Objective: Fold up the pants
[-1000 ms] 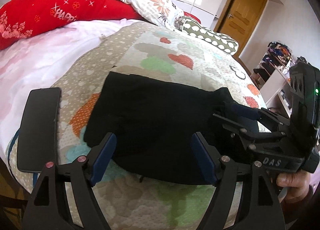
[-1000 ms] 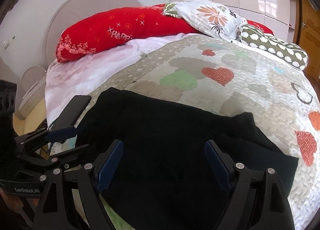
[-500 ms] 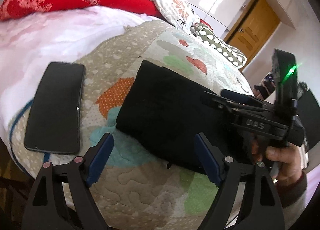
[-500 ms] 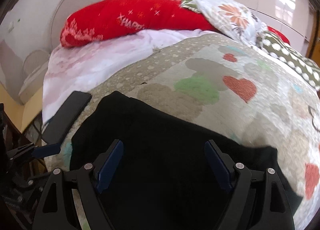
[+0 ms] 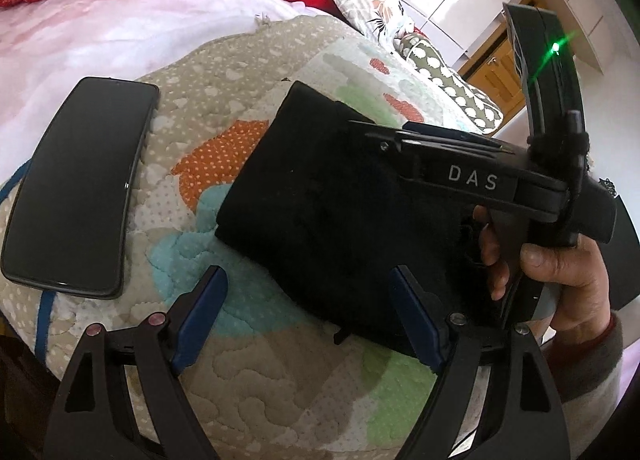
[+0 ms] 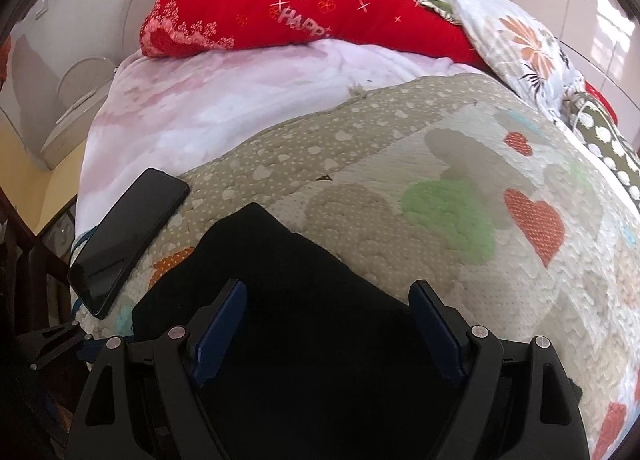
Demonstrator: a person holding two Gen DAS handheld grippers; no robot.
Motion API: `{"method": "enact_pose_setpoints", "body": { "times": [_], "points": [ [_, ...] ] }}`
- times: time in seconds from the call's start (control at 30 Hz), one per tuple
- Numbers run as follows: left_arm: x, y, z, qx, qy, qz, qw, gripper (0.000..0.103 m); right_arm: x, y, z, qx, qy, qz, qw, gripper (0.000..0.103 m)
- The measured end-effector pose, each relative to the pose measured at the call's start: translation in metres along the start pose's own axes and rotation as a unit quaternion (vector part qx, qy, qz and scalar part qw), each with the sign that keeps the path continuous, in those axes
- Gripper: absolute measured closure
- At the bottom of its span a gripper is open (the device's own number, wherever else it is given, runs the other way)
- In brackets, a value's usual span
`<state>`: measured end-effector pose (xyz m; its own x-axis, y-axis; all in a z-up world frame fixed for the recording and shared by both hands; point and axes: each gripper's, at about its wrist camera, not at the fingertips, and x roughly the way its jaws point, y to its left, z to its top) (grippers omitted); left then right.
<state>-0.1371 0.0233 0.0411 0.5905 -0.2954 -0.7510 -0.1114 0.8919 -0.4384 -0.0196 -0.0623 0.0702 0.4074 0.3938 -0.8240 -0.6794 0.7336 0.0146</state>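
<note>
The black pants (image 5: 320, 200) lie folded into a compact rectangle on the patterned quilt (image 5: 280, 380). My left gripper (image 5: 310, 300) is open, low over the pants' near left edge, with nothing between its blue pads. In the left wrist view a hand (image 5: 540, 260) holds my right gripper (image 5: 392, 132), whose fingers reach in over the pants from the right. Seen from the right wrist, the right gripper (image 6: 330, 312) is open above the pants (image 6: 300, 280), gripping nothing. The left gripper's frame (image 6: 52, 344) shows at the lower left.
A black phone (image 5: 80, 184) lies on the quilt left of the pants, also seen as the phone (image 6: 128, 240) near the bed's corner. A red pillow (image 6: 280, 8), a floral pillow (image 6: 516, 32) and a pink sheet (image 6: 220, 100) lie beyond. The bed edge drops off at the left.
Both grippers have rolled and shifted left towards the phone end of the pants. The left one sank lower and closer to the quilt. Both stayed open with nothing held.
</note>
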Motion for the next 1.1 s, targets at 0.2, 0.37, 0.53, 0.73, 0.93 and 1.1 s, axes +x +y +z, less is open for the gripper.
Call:
{"method": "enact_pose_setpoints", "body": {
  "times": [0.2, 0.37, 0.53, 0.73, 0.93, 1.1],
  "points": [
    [0.004, -0.002, 0.002, -0.001, -0.001, 0.004, 1.0, 0.018, 0.01, 0.003, 0.006, -0.011, 0.006, 0.01, 1.0, 0.018],
    [0.007, -0.001, 0.002, -0.003, -0.003, 0.004, 1.0, 0.017, 0.019, 0.002, 0.014, -0.014, 0.009, 0.021, 1.0, 0.017],
    [0.01, -0.001, 0.007, -0.017, -0.007, -0.006, 0.9998, 0.016, 0.035, 0.0, 0.021, -0.007, 0.021, 0.046, 0.999, 0.017],
    [0.012, 0.001, 0.009, -0.033, -0.021, -0.017, 0.9991, 0.017, 0.05, -0.006, 0.017, 0.026, 0.029, 0.087, 0.995, 0.029],
    [0.004, 0.005, 0.009, -0.04, -0.044, -0.022, 0.998, 0.067, 0.031, -0.003, 0.017, 0.02, 0.004, 0.1, 0.995, 0.071],
    [-0.014, -0.004, 0.009, -0.018, -0.068, -0.027, 0.9971, 0.075, -0.001, -0.012, 0.014, 0.038, -0.031, 0.111, 0.993, 0.077]
  ]
}}
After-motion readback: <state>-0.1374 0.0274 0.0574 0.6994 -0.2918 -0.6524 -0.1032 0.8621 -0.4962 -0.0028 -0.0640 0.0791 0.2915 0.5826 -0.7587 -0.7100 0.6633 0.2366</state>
